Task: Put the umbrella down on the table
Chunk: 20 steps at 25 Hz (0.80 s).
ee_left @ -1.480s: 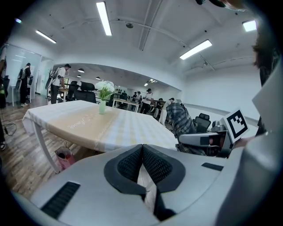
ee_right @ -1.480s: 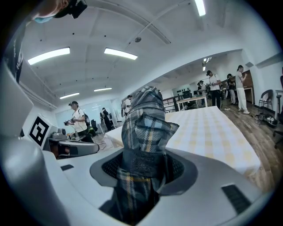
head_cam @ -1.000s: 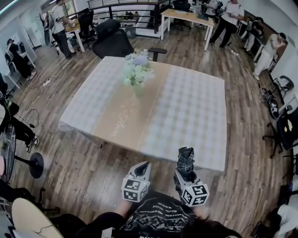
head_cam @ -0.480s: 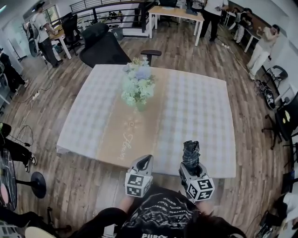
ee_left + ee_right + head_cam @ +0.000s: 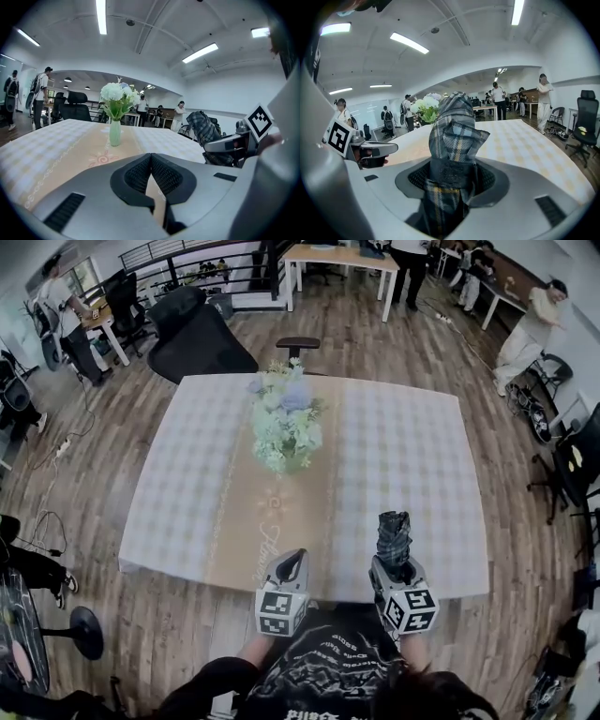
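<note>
Folded plaid umbrella [image 5: 394, 532]: clamped upright in right gripper [image 5: 393, 563] over near edge of table [image 5: 403, 456], not yet laid down; left gripper [image 5: 292, 559] jaws together, empty

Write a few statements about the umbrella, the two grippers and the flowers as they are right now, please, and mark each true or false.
1. The right gripper is shut on the folded plaid umbrella. True.
2. The left gripper holds the vase of flowers. False: its jaws are together with nothing between them.
3. The umbrella lies flat on the table. False: it sticks out of the right gripper by the table's near edge.
4. The vase of flowers stands on the tan runner. True.
</note>
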Each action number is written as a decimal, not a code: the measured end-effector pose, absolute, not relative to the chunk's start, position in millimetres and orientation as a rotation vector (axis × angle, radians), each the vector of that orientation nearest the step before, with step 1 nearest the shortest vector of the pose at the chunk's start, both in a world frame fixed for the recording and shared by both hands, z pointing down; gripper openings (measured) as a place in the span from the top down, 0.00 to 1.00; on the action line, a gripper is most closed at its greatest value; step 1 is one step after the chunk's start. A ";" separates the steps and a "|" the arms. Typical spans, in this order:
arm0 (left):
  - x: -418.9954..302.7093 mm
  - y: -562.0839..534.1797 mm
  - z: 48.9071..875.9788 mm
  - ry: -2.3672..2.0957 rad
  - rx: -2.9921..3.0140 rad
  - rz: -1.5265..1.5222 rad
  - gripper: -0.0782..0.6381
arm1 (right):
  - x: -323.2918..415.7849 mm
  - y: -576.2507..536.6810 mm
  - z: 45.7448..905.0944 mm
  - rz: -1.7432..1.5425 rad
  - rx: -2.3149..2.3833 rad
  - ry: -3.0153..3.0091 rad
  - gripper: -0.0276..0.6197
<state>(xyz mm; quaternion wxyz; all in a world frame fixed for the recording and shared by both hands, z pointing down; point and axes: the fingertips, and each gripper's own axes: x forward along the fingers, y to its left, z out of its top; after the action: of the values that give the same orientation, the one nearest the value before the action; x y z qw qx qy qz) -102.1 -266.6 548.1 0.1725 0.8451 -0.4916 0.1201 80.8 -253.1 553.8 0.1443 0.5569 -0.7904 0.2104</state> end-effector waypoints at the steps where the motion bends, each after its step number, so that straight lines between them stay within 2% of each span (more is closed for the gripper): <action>1: -104.0 -269.8 549.7 -1.399 2.392 0.351 0.86 | 83.0 -258.2 553.3 0.605 1.608 -2.263 0.61; 11: -112.0 -266.4 565.9 -1.429 2.377 0.360 0.86 | 99.3 -289.0 559.7 0.489 1.519 -2.187 0.62; 20: -101.7 -280.8 574.2 -1.440 2.357 0.404 0.86 | 121.2 -367.0 552.5 0.424 1.420 -2.171 0.62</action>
<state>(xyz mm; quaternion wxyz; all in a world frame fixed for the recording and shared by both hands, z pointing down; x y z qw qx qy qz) -101.7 -280.8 574.2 0.1743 0.8314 -0.5081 0.1424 121.2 -367.0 552.5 0.2537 0.5224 -0.7990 0.1561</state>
